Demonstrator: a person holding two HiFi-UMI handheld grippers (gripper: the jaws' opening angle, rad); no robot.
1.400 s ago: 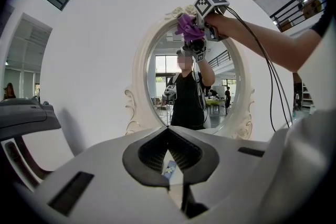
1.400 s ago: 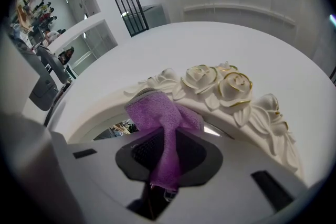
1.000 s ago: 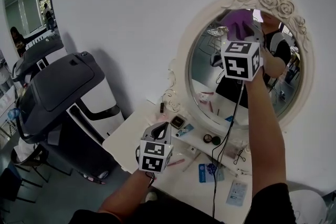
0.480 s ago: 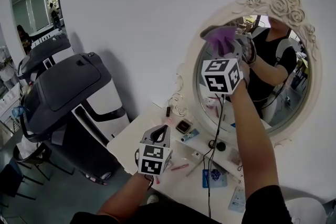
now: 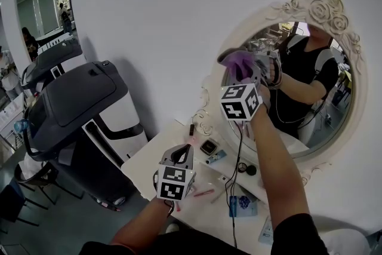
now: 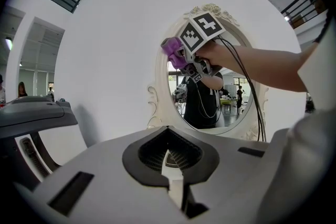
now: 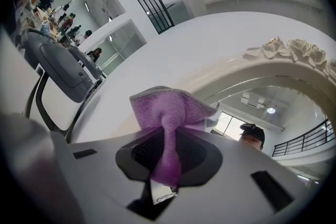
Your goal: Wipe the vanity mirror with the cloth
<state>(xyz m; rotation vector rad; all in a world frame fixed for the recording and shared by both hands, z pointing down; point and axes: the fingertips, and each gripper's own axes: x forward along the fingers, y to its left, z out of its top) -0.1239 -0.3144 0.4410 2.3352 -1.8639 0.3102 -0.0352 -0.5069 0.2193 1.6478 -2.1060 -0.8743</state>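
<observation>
Dark grey machine (image 5: 77, 101), white table (image 5: 150, 159) — small cosmetics (image 5: 208, 147) scattered

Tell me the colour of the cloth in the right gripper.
Purple; the cloth, held by the right gripper, shows best in the right gripper view.

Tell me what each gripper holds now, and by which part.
Right gripper: the purple cloth, pinched by a bunched-up fold, the rest fanning out beyond the jaws. Left gripper: jaws together, nothing held.

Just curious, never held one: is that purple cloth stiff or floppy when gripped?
Probably floppy: the cloth bunches and folds where the right gripper pinches it. Likely light, since one narrow pinch holds it up. Its fuzzy surface suggests little slipping.
</observation>
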